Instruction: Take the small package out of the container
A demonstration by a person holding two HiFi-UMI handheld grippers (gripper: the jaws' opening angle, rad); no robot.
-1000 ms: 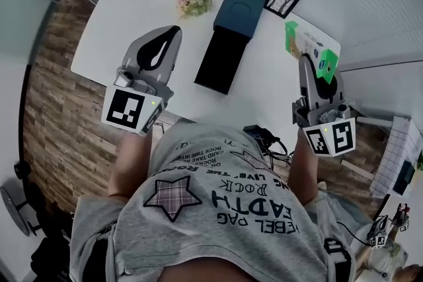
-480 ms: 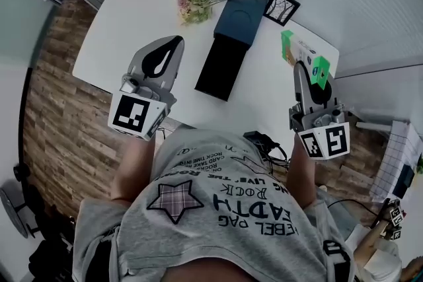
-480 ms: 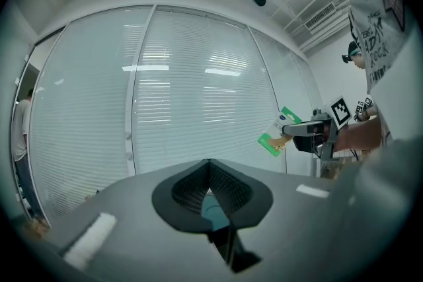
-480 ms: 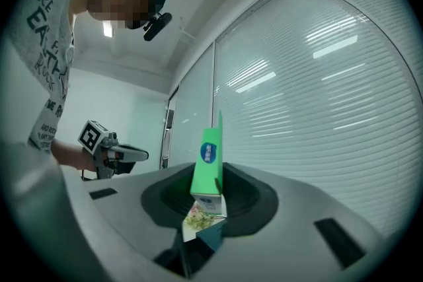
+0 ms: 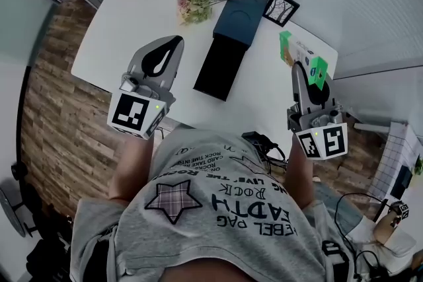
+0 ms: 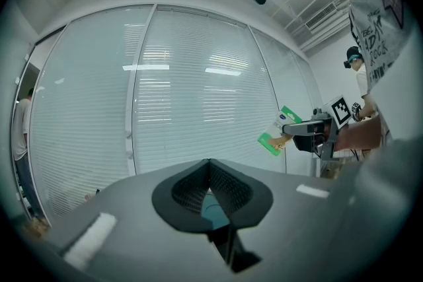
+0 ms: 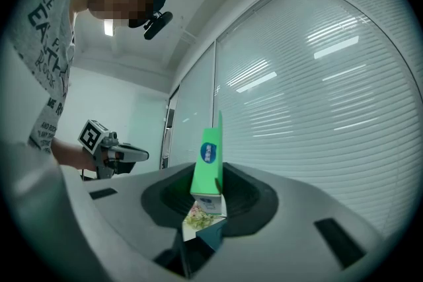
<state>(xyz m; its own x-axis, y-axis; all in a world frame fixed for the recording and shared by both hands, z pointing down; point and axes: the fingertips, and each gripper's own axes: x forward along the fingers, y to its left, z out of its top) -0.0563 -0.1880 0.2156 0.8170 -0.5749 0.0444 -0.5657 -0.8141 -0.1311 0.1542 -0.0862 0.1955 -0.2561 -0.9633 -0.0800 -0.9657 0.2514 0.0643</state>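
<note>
- The white table (image 5: 112,36) spreads out below me.
- The dark teal container (image 5: 241,10) lies near the table's far edge, with its black drawer (image 5: 218,66) sticking out toward me.
- My left gripper (image 5: 173,43) hovers level over the table, left of the drawer. Its fingers are pressed together with nothing between them.
- My right gripper (image 5: 305,68) hovers at the table's right end, its fingers clamped on the small package (image 5: 303,53).
- This green-and-white package hangs in the air, well apart from the container.
- A flower bunch (image 5: 193,2) lies just left of the container.
- A framed picture (image 5: 282,8) sits just right of the container.
</note>
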